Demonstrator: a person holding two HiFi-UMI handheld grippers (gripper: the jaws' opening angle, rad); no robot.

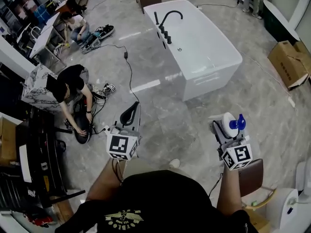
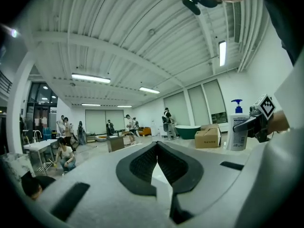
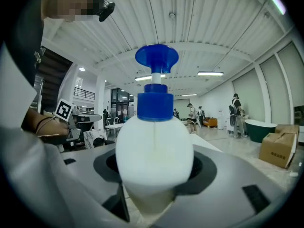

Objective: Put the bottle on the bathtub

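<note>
Clamping the stiff, slick bottle (image 3: 154, 141) mid-body (top-heavy, I judge) with my right gripper (image 3: 154, 175); left gripper (image 2: 156, 148) closed, empty; bathtub (image 1: 209, 84) at twelve o'clock.

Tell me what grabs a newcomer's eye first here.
Clamped in the right gripper, the white pump bottle with its blue head fills that gripper's view. In the head view, a white freestanding bathtub with a black faucet stands ahead on the grey floor. The left gripper is shut and empty.

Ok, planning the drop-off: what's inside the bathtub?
Only bare white bathtub floor and a small round fitting show. Its near inner wall is hidden by the rim.
</note>
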